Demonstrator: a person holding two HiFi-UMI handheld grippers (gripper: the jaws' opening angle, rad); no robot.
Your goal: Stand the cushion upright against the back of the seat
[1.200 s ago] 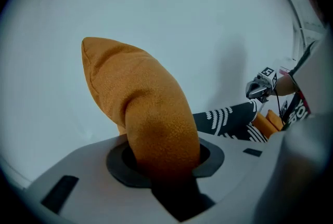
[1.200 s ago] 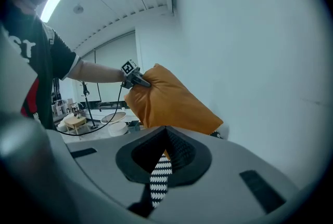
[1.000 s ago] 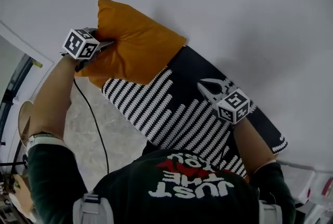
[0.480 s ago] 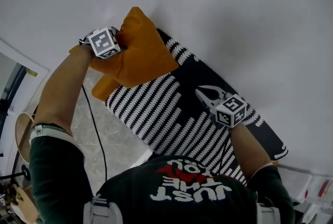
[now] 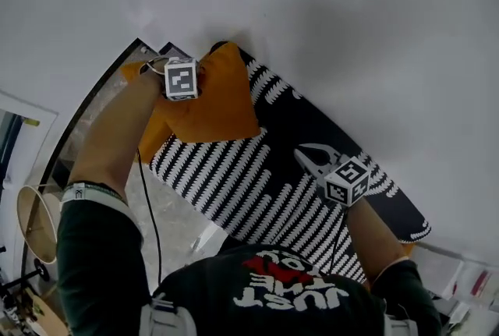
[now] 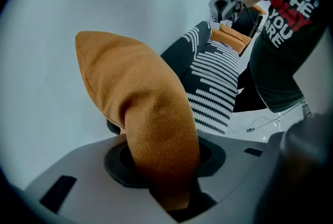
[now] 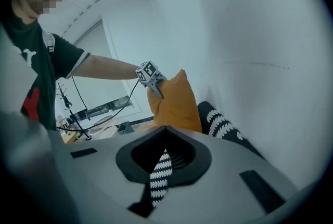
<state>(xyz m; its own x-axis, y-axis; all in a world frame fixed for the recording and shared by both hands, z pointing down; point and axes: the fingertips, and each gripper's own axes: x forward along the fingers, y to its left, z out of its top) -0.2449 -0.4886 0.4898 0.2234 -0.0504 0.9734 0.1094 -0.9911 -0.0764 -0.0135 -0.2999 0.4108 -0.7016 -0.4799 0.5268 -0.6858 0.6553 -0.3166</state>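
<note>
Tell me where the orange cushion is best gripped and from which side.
Probably at its upper edge, from above: the orange cushion is upright by the wall, plump mid-body but thin at the rim, where the left gripper pinches it.

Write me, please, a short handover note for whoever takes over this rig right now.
Left gripper: shut on the orange cushion, pinching one edge.
Right gripper: shut on the striped seat cover.
Cushion: stands on end at the seat's far end, close to the white wall, not released.
Done: cushion is at the back.
Left: lean it upright against the back, then let go.
</note>
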